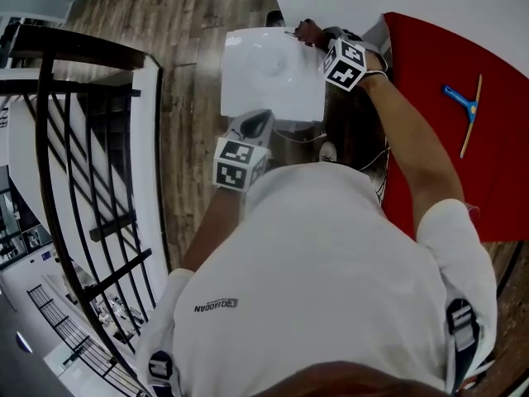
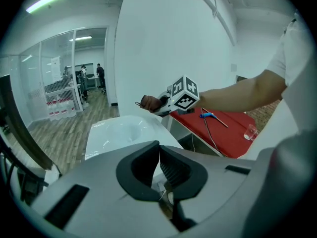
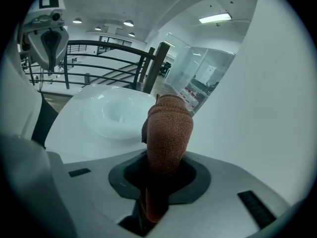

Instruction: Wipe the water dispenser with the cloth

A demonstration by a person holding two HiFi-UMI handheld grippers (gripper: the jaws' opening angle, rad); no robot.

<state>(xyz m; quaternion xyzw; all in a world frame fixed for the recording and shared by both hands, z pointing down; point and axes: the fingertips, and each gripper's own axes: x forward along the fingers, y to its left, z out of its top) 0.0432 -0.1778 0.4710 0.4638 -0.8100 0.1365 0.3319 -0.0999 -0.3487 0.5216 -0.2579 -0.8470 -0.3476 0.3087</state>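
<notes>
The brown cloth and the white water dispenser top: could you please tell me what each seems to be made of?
The brown cloth, clamped in the right gripper, looks like knitted or terry fabric, matte; a fine looped texture shows. The white water dispenser top is probably moulded plastic, smooth and glossy; soft highlights lie on its round basin.

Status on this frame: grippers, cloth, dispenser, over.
Right hand-held gripper shut on cloth, at far corner of water dispenser. Left hand-held gripper shut, empty. Nothing blocking.
</notes>
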